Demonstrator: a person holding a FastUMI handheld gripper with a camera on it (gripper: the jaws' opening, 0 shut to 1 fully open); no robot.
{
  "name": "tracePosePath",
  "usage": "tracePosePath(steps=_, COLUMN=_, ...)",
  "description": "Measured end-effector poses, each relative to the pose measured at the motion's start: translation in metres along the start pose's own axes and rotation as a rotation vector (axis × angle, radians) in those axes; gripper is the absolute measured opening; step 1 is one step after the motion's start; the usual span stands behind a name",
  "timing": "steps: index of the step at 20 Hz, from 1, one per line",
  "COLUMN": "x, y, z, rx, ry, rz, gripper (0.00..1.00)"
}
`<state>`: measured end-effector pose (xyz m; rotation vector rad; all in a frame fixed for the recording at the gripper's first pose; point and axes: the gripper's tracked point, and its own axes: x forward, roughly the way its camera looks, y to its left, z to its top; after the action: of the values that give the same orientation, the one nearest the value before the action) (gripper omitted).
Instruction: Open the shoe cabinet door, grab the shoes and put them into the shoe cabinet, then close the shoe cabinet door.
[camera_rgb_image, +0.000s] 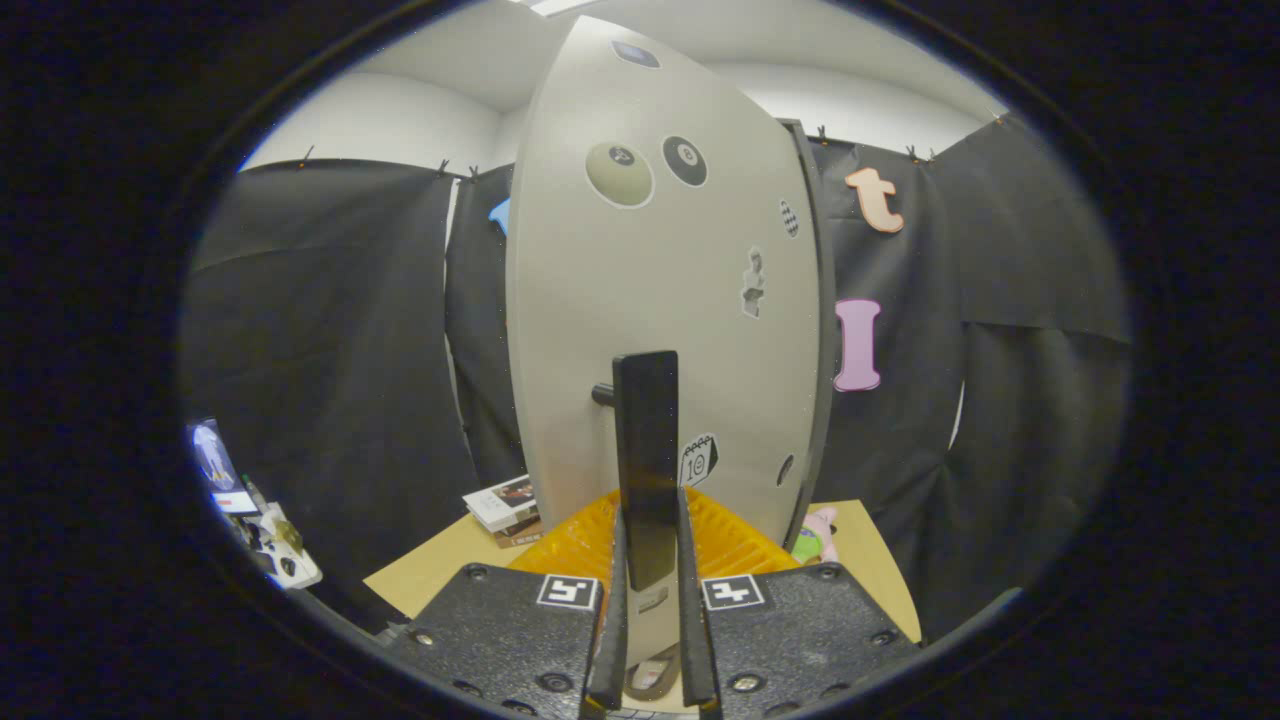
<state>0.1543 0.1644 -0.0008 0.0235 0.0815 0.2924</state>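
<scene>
Clamping the gripper (650, 560) on the black handle (647, 460) of the shoe cabinet door (660, 300) — both fingers (610, 640) pressing in on the lower end of the upright bar, one on each side, with almost no gap left around it. Rising straight up from between the fingers, that handle, fixed to the door by a short black peg on its left. Standing directly ahead and filling the middle of the scene, the pale grey door, dotted with round and small picture stickers, its dark right edge showing as a thin strip; cannot tell from here how far it is swung. Lying just beyond the fingers at the foot of the door, an orange ribbed tray (590, 540) on a tan table (430, 575). Resting left of the tray, near the door's lower corner, a small stack of books (505, 508). Peeking out right of the tray, a small pink and green plush toy (815, 540). Showing low between the fingers, something rounded and pale — possibly a shoe, too hidden to say.
</scene>
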Motion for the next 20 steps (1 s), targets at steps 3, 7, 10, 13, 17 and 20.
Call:
tracePosePath(steps=3, x=-0.02, y=-0.031, z=-0.003, rx=0.01, ry=-0.003, rz=-0.016, gripper=0.21)
tracePosePath(steps=7, x=-0.037, y=-0.076, z=-0.003, rx=0.008, ry=0.002, rz=-0.059, gripper=0.13)
tracePosePath(steps=10, x=-0.046, y=-0.115, z=-0.001, rx=0.028, ry=0.006, rz=-0.087, gripper=0.08)
tracePosePath(steps=13, x=-0.054, y=-0.149, z=0.0, rx=0.036, ry=0.006, rz=-0.125, gripper=0.04)
tracePosePath(steps=17, x=-0.06, y=-0.163, z=0.002, rx=0.052, ry=0.013, rz=-0.044, gripper=0.04)
tracePosePath(steps=20, x=-0.059, y=-0.168, z=0.001, rx=0.011, ry=0.002, rz=-0.016, gripper=0.04)
